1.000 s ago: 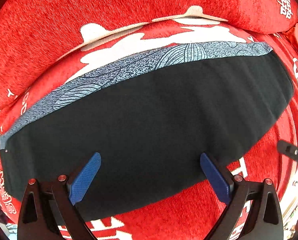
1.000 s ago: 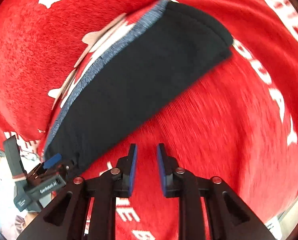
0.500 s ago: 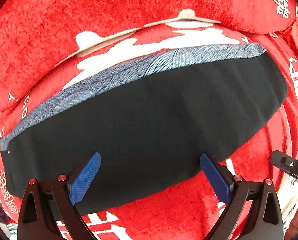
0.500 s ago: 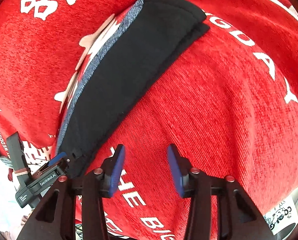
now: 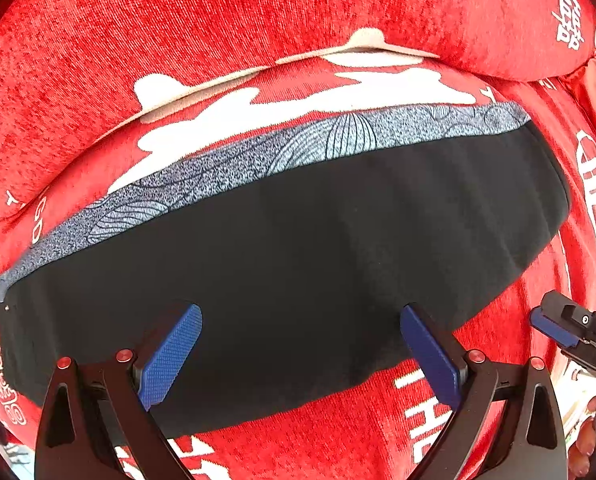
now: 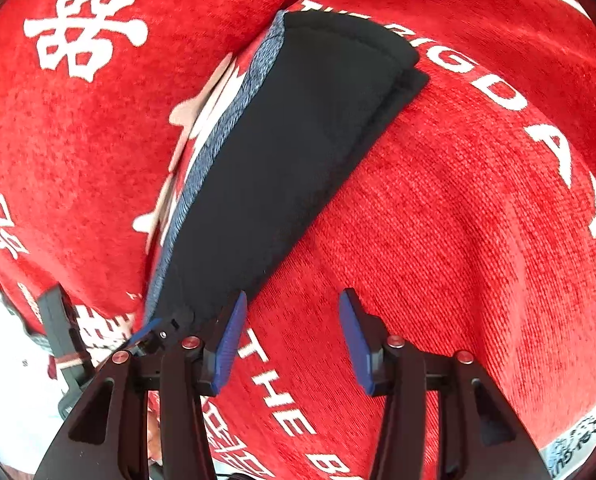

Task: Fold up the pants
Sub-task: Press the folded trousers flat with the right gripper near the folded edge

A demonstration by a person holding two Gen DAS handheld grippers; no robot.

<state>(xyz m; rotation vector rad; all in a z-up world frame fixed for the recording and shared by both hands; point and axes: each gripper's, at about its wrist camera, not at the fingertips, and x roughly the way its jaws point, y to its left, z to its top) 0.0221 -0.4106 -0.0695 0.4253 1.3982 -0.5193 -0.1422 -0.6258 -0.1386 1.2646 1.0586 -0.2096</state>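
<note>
The black pants point(image 5: 298, 256) lie folded in a long flat band on the red couch seat, with a grey-blue patterned strip point(image 5: 282, 156) along the far edge. My left gripper point(image 5: 299, 352) is open and empty, just above the pants' near edge. In the right wrist view the pants point(image 6: 282, 160) run from the lower left to the upper middle. My right gripper point(image 6: 294, 336) is open and empty over the red seat, its left finger beside the pants' near corner. The right gripper shows at the right edge of the left wrist view point(image 5: 565, 328).
The red couch cover point(image 6: 457, 240) carries white letters and shapes. The back cushion point(image 5: 218, 20) rises behind the pants. The left gripper shows at the lower left of the right wrist view point(image 6: 70, 340). A patch of light floor shows at the lower left point(image 6: 10, 400).
My right gripper has opened from nearly shut to wide open and drawn back from the pants. The left gripper has stayed open and has hardly moved.
</note>
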